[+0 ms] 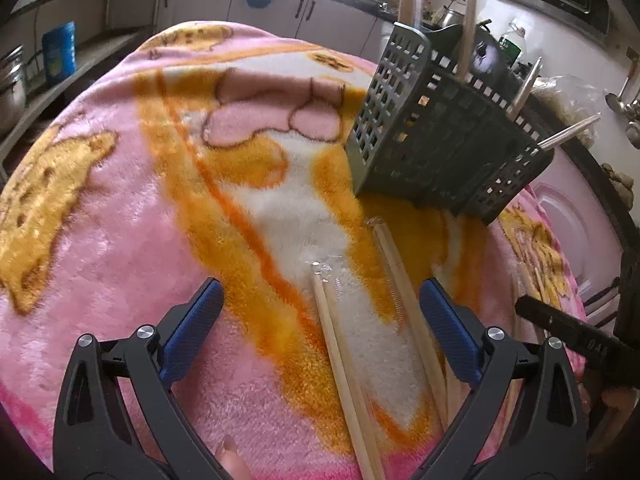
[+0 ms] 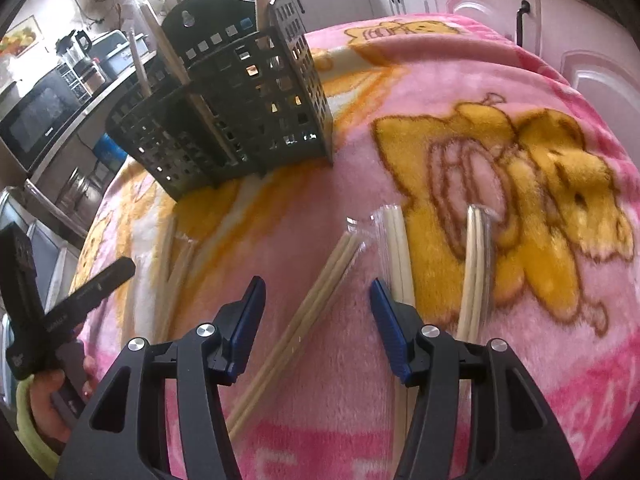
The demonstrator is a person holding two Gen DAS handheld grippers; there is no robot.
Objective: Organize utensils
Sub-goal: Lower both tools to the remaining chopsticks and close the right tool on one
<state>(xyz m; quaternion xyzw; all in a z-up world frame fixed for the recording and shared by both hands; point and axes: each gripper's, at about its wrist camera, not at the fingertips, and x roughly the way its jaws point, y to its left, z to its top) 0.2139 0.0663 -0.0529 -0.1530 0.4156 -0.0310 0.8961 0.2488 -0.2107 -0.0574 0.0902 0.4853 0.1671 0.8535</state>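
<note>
A dark perforated utensil basket stands on the pink and orange blanket, with a few chopsticks standing in it. Wrapped chopstick pairs lie on the blanket. In the left wrist view one pair lies between the fingers of my open left gripper, and another pair runs beside the right finger. In the right wrist view my open right gripper hovers over a slanted pair. Two more pairs lie to its right.
Kitchen cabinets and counters ring the blanket-covered surface. A microwave sits at the left of the right wrist view. The other gripper's handle and the hand on it show at the lower left there. More chopsticks lie near it.
</note>
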